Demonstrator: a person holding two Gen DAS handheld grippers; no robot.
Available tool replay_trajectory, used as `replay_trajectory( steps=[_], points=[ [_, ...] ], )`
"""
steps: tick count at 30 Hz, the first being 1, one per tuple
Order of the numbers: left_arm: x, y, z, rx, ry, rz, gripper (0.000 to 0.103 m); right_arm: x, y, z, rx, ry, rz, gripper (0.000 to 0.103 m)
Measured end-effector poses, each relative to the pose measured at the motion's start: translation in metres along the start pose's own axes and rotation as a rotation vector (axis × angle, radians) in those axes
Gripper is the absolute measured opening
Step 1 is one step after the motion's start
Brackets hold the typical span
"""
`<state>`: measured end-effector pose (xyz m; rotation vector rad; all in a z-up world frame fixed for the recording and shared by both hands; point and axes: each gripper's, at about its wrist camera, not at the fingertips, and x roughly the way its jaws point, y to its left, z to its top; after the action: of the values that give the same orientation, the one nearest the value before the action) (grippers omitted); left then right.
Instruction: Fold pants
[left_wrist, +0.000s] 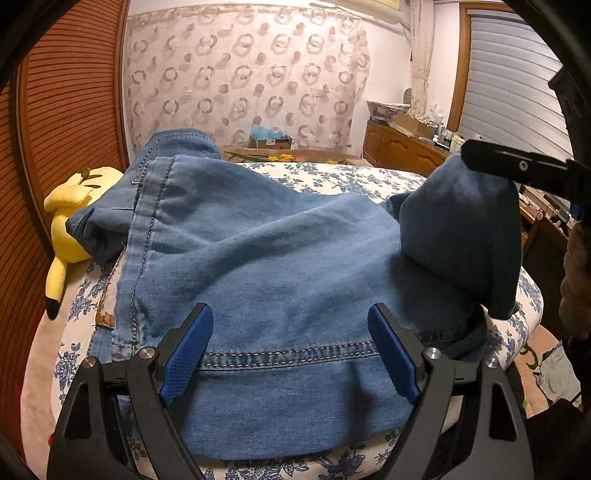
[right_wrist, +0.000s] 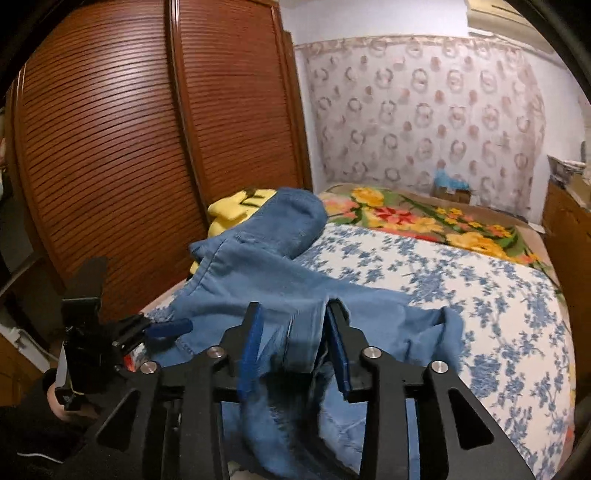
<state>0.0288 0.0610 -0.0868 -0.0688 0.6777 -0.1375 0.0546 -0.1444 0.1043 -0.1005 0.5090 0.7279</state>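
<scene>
My left gripper (left_wrist: 290, 347) stands wide, its jaws clear above the jeans (left_wrist: 258, 258) and gripping nothing. My right gripper (right_wrist: 293, 343) is partly parted, a fold of denim hanging between the pads; I cannot tell whether they pinch it. The jeans lie across the floral bedspread (right_wrist: 461, 295), one leg draped over a yellow plush toy (left_wrist: 70, 221). I judge a fold is midway; next, lay that leg flat. The denim is soft, thick-seamed and rumpled.
</scene>
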Motion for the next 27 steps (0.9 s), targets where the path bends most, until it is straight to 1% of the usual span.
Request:
replay_trajectory(
  steps=[2, 5, 6, 11, 18, 21, 23, 27],
  points=[
    [0.0, 0.0, -0.001, 0.002, 0.0, 0.001, 0.086, -0.006, 0.001, 0.002, -0.001, -0.009, -0.014, 0.04],
    [-0.001, -0.001, -0.001, 0.008, -0.002, -0.003, 0.086, -0.014, 0.012, -0.003, -0.003, -0.021, -0.034, 0.042],
    [-0.003, -0.002, -0.001, 0.01, -0.005, -0.004, 0.086, -0.014, 0.01, -0.013, -0.005, -0.024, -0.039, 0.042],
    [-0.014, -0.005, 0.006, 0.021, -0.032, -0.005, 0.086, -0.021, -0.001, -0.031, 0.026, -0.019, -0.076, 0.043],
    [-0.033, -0.003, 0.014, 0.01, -0.08, -0.003, 0.086, -0.028, -0.015, -0.053, 0.086, 0.035, -0.115, 0.044],
    [-0.038, -0.006, 0.017, 0.015, -0.094, -0.018, 0.086, -0.029, -0.016, -0.058, 0.11, 0.062, -0.122, 0.044],
    [-0.037, -0.01, 0.016, 0.025, -0.093, -0.026, 0.086, -0.027, -0.018, -0.061, 0.126, 0.079, -0.119, 0.044],
    [-0.025, -0.019, 0.01, 0.04, -0.049, -0.049, 0.086, -0.021, -0.015, -0.064, 0.142, 0.108, -0.11, 0.044]
  ],
)
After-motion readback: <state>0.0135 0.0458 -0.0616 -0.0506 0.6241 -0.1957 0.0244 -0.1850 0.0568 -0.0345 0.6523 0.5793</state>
